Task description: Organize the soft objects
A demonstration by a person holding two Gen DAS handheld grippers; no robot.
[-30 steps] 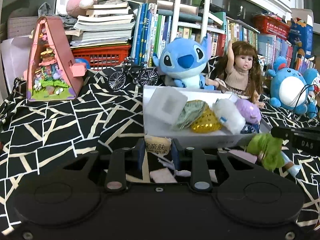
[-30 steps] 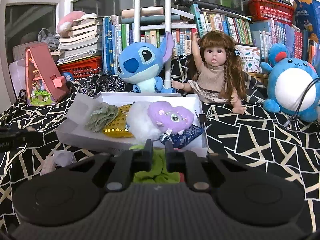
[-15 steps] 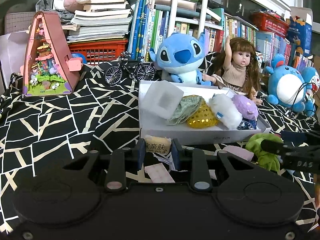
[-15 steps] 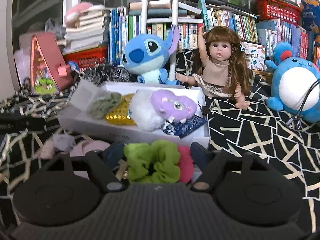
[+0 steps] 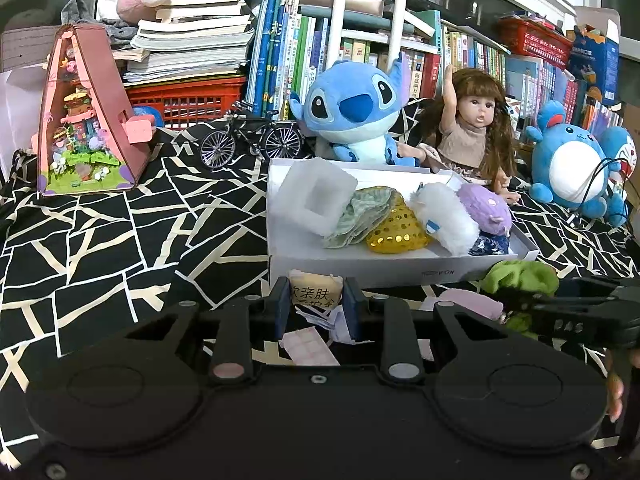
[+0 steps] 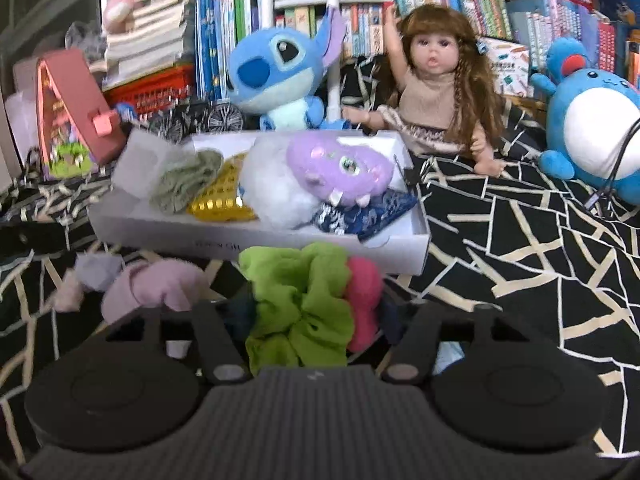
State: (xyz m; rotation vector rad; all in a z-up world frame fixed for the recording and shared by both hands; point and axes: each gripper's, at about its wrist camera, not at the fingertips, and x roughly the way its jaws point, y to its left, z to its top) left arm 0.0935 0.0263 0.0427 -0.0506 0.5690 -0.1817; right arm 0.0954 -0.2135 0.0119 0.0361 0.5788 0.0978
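While the left gripper [image 5: 316, 304] sits low over the black cloth with cream crack-like lines [image 5: 120, 248], its two fingers are clamped on a small cream packet printed with dark characters [image 5: 316, 290], held just in front of the near wall of the shallow white cardboard box [image 5: 400, 270]. Beside it the right gripper [image 6: 312, 316] has its fingers spread wide, one on either side of a bright green fabric scrunchie [image 6: 300, 300] with a pink piece [image 6: 362, 296] against it — the green bunch lies on the cloth just before the box, and whether the fingers touch it cannot be told. Inside the box lie a white foam square [image 5: 316, 202], a grey-green folded cloth [image 5: 360, 216], a gold sequinned pouch [image 5: 396, 228], a white fluffy toy [image 5: 444, 220], a purple plush creature [image 6: 340, 168] and a dark blue patterned pouch [image 6: 360, 212]. Pale pink soft pieces [image 6: 156, 288] rest on the cloth left of the scrunchie. Behind the box sit a blue plush alien [image 5: 352, 116], a brown-haired doll [image 5: 468, 132] with one arm raised and a round blue-and-white plush [image 5: 572, 168] — all before shelves of books [image 5: 304, 56].
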